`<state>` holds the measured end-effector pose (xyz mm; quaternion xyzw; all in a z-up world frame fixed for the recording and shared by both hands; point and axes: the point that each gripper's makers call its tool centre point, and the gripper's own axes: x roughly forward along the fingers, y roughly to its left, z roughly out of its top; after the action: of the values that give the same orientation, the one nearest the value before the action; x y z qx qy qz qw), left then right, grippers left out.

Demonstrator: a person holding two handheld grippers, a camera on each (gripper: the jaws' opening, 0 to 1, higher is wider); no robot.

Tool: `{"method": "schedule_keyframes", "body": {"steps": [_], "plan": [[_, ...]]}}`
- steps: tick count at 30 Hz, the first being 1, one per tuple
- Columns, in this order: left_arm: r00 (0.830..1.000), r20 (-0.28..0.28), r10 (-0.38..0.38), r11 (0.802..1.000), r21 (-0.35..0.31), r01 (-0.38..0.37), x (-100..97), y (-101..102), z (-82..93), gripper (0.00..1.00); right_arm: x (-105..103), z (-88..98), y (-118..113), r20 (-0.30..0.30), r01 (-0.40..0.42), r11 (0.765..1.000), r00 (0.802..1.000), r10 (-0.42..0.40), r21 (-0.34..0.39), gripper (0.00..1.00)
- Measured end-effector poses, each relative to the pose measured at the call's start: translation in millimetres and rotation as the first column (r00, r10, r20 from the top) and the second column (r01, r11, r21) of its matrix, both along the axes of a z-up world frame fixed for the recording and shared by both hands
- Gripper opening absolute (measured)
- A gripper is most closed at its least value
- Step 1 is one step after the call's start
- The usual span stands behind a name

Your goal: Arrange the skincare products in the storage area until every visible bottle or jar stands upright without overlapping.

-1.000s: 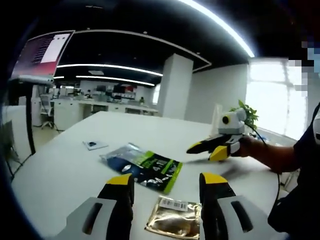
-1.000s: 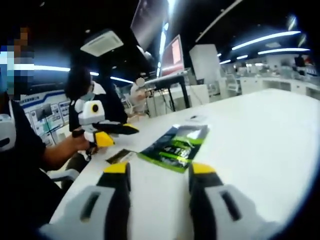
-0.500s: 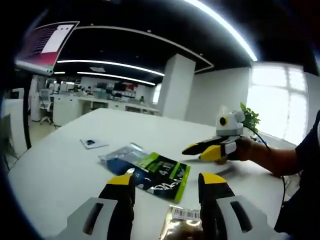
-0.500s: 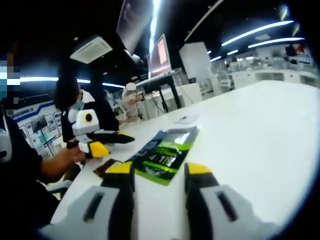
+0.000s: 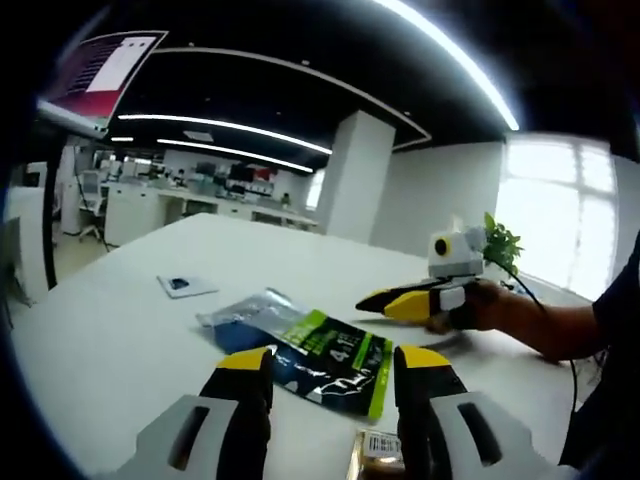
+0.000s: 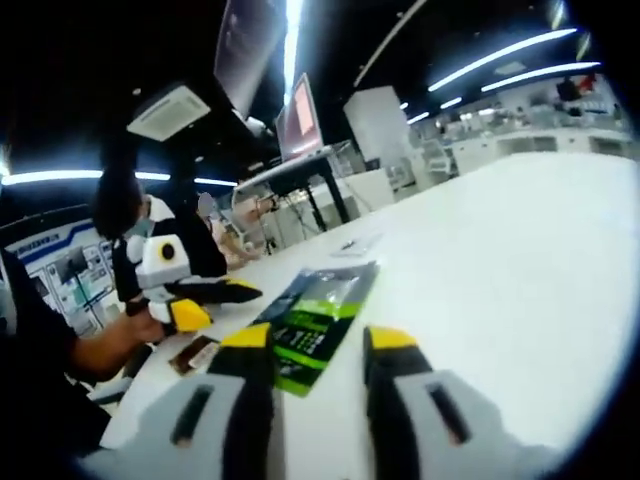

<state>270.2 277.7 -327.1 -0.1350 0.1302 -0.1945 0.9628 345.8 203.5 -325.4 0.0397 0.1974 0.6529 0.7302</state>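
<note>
The skincare item nearest both sets of jaws is a flat black-and-green foil sachet point(image 5: 325, 355) printed with white lettering, lying on the white table point(image 5: 120, 330). In the left gripper view it sits just ahead of the yellow-tipped jaws and between their lines, its near edge close to the right jaw tip. A clear-and-blue plastic sachet point(image 5: 240, 315) lies against its far side, beyond the left jaw tip; whether the two overlap or only touch I cannot tell. A gold foil sachet point(image 5: 375, 455) with a white barcode label lies low between the jaws, close to the right jaw. A small flat white packet with a dark square point(image 5: 185, 286) rests well beyond the left jaw.

The left gripper point(image 5: 330, 368) has its jaws spread apart with nothing between them. The right gripper point(image 5: 385, 300) shows beyond the right jaw, held in a hand point(image 5: 480, 305), its jaws nearly together; I cannot tell if they are fully closed.

In the right gripper view its own gripper point(image 6: 318, 345) has jaws parted and empty, the black-and-green sachet point(image 6: 320, 320) just ahead between them. The left gripper point(image 6: 215, 295) hangs beyond the left jaw, above the gold sachet point(image 6: 195, 353).
</note>
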Motion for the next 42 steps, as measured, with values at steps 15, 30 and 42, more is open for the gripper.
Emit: {"method": "schedule_keyframes", "body": {"steps": [15, 30, 42], "plan": [[1.000, -0.004, 0.010, 1.000, -0.019, -0.010, 5.3, 8, -2.5, 0.45, -2, -2.7, 11, -0.022, 0.012, 1.000, 1.000, -0.012, 0.001, 0.30], [0.999, -0.029, 0.017, 1.000, -0.007, -0.017, 13.7, 22, -5.4, 0.39, 6, -6.0, 20, -0.010, 0.001, 1.000, 1.000, -0.001, -0.014, 0.26], [0.998, -0.051, 0.019, 0.999, 0.029, -0.018, 14.3, 7, -9.7, 0.36, 10, -8.3, 26, -0.010, -0.018, 0.999, 1.000, 0.018, -0.027, 0.24]]}}
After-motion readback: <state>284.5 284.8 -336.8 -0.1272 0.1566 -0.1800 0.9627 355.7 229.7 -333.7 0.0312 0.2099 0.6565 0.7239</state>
